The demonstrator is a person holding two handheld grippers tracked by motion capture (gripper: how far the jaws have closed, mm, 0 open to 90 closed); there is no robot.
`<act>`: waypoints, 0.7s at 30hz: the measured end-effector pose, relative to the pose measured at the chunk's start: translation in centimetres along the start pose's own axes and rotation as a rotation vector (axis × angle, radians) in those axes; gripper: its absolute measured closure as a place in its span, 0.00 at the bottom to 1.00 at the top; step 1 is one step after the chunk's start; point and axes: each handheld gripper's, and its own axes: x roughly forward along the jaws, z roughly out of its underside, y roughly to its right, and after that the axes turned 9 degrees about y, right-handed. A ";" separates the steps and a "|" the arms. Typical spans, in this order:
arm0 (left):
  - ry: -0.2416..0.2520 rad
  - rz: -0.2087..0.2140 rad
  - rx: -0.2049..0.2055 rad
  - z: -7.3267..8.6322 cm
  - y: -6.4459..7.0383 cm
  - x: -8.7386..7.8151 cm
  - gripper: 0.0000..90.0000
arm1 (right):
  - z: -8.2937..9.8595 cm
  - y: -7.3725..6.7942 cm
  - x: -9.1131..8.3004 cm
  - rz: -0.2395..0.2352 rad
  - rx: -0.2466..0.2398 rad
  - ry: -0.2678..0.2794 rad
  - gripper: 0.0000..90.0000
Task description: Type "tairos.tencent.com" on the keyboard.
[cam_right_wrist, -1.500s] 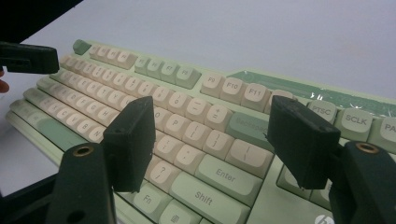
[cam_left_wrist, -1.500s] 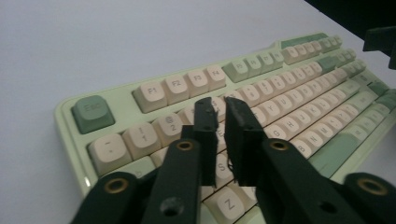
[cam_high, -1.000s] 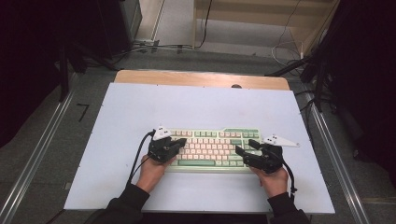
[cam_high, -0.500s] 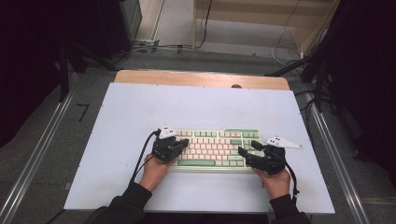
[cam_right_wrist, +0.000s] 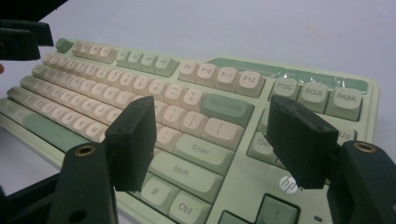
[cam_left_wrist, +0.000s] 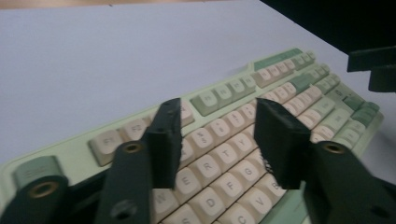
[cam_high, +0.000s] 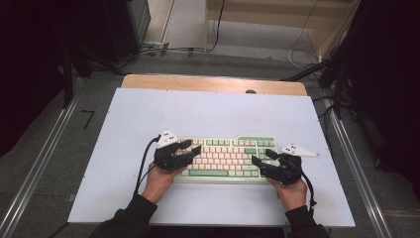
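With my 2 grippers, left gripper (cam_high: 190, 147) and right gripper (cam_high: 261, 156), both gaping wide and empty over the keyboard (cam_high: 225, 156), I'd close evenly on its ends.

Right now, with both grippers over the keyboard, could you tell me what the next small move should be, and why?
Probably lower both grippers and close them on the keyboard's ends. The left gripper hangs open above the left-hand keys and the right gripper hangs open above the right-hand keys near Enter; neither pair of jaws clasps anything yet, so a grip at each end seems the likeliest step.
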 end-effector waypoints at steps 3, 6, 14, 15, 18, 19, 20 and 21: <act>0.003 -0.038 -0.019 0.2 -0.7 -0.5 0.44 | 0.0 -0.3 0.3 -0.006 -0.009 -0.005 0.39; 0.007 -0.071 -0.037 0.3 -1.4 -1.0 0.43 | -0.1 -0.5 0.6 -0.023 -0.017 -0.007 0.47; 0.015 -0.130 -0.063 1.0 -2.2 -2.6 0.43 | -0.6 -1.5 2.0 -0.078 -0.103 -0.020 0.89; 0.018 -0.132 -0.063 1.1 -2.2 -2.8 0.43 | -0.6 -1.7 2.2 -0.083 -0.114 -0.020 0.93; 0.017 -0.147 -0.063 1.3 -2.2 -3.5 0.43 | -0.9 -2.3 2.9 -0.099 -0.143 -0.026 0.98; 0.018 -0.152 -0.062 1.4 -2.2 -3.6 0.43 | -0.9 -2.4 3.2 -0.109 -0.151 -0.027 0.98; 0.018 -0.157 -0.063 1.5 -2.2 -3.8 0.43 | -1.0 -2.6 3.4 -0.116 -0.157 -0.031 0.98; 0.020 -0.161 -0.064 1.6 -2.2 -4.0 0.43 | -1.0 -2.8 3.6 -0.123 -0.157 -0.034 0.98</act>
